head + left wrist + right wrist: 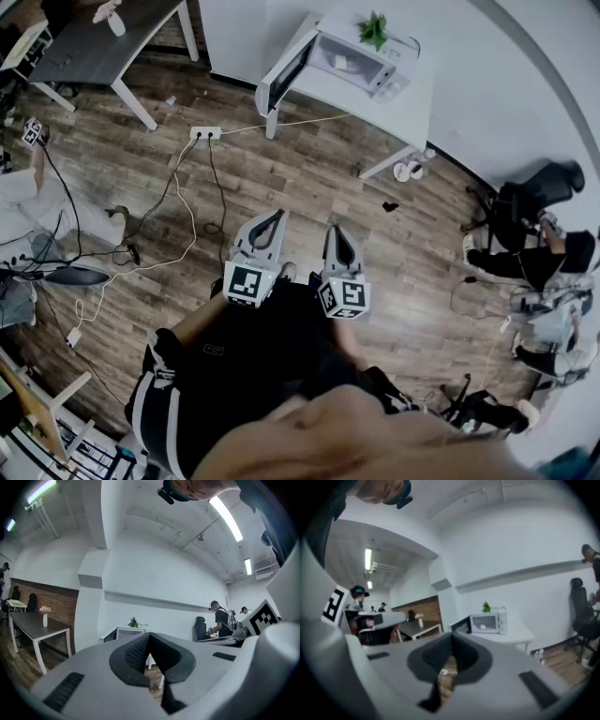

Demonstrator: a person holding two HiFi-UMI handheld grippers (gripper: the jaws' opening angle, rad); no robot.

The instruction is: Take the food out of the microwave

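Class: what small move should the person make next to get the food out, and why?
Probably step forward toward the microwave. Its door already stands open, but it sits on the white table across the floor, and the left gripper and right gripper are shut, empty, well short of it.
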